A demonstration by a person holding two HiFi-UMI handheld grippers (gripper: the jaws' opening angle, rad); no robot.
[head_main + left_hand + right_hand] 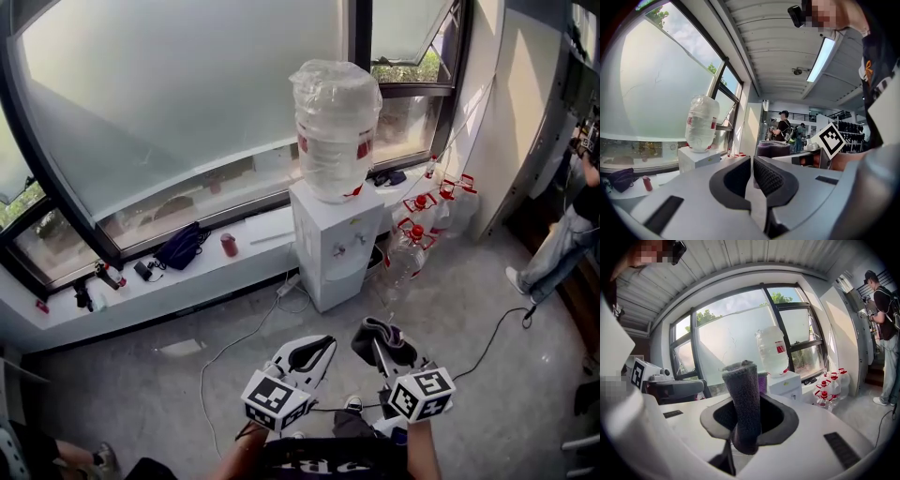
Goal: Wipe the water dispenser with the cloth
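The white water dispenser (pixel 330 244) stands by the window ledge with a large wrapped bottle (pixel 335 127) on top; it also shows as the dispenser (pixel 697 158) and the dispenser (pixel 785 383). My right gripper (pixel 380 344) is shut on a dark grey cloth (pixel 744 401), which stands rolled between its jaws; the cloth (pixel 382 336) hangs in front of the dispenser, about a step short of it. My left gripper (pixel 305 354) is shut with nothing in it, beside the right one. From the left gripper view the cloth (pixel 772 150) shows just past the jaws.
Several water bottles with red caps (pixel 422 220) stand right of the dispenser. A cable (pixel 239 342) runs over the floor from a power strip (pixel 286 286). A dark bag (pixel 180 247) and a red can (pixel 230 245) lie on the ledge. A person (pixel 572 225) stands at the right.
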